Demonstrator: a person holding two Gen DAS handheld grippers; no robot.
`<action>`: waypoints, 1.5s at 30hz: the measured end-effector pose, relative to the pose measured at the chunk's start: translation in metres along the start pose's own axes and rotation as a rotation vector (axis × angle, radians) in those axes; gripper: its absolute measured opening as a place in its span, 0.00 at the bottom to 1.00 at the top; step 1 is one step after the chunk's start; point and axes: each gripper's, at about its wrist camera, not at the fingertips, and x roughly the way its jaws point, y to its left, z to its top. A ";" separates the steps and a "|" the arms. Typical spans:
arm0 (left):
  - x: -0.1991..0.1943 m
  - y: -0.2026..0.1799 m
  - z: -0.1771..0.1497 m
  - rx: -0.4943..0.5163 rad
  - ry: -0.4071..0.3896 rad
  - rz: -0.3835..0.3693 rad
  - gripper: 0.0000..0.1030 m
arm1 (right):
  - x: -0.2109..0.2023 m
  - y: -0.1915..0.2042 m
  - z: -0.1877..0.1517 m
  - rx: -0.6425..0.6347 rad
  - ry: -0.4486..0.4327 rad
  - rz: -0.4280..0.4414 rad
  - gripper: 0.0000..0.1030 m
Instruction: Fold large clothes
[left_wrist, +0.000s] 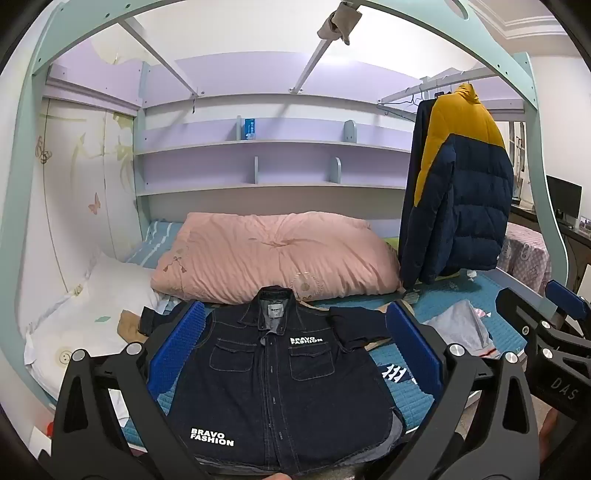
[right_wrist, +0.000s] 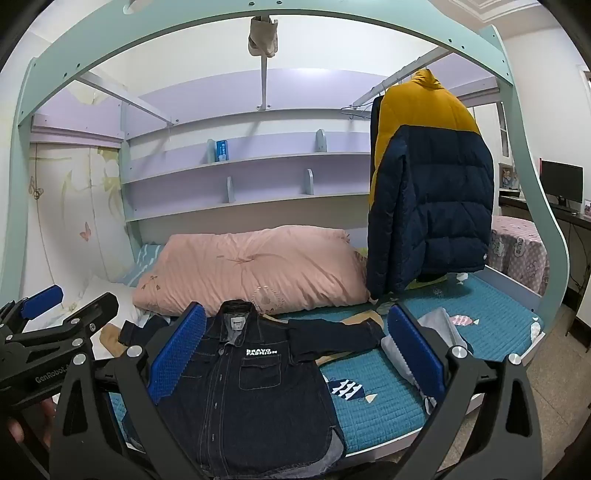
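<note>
A dark denim shirt (left_wrist: 273, 384) with white "BRAVO FASHION" print lies face up, buttoned, on the teal bed mat (left_wrist: 402, 391), collar away from me. Its right sleeve (left_wrist: 358, 326) stretches out sideways; the left sleeve (left_wrist: 149, 319) is bunched by the pillow. My left gripper (left_wrist: 293, 350) is open and empty, held above the shirt's chest. My right gripper (right_wrist: 293, 354) is open and empty, over the shirt's (right_wrist: 251, 402) right side and sleeve (right_wrist: 336, 334). Each gripper shows at the edge of the other's view.
A pink duvet (left_wrist: 273, 254) lies folded behind the shirt. A white pillow (left_wrist: 92, 317) is at the left. A grey garment (left_wrist: 461, 328) lies on the mat at the right. A navy and yellow puffer jacket (left_wrist: 461, 192) hangs over the bed's right end.
</note>
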 end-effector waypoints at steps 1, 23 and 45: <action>0.000 0.000 0.000 -0.001 0.002 0.002 0.95 | 0.000 0.000 0.000 0.000 0.003 -0.002 0.93; 0.000 0.000 0.001 -0.001 0.006 0.002 0.95 | 0.006 0.004 -0.003 0.001 0.017 0.005 0.93; 0.003 0.004 -0.011 0.005 0.014 0.006 0.95 | 0.007 0.001 -0.005 -0.001 0.033 0.006 0.93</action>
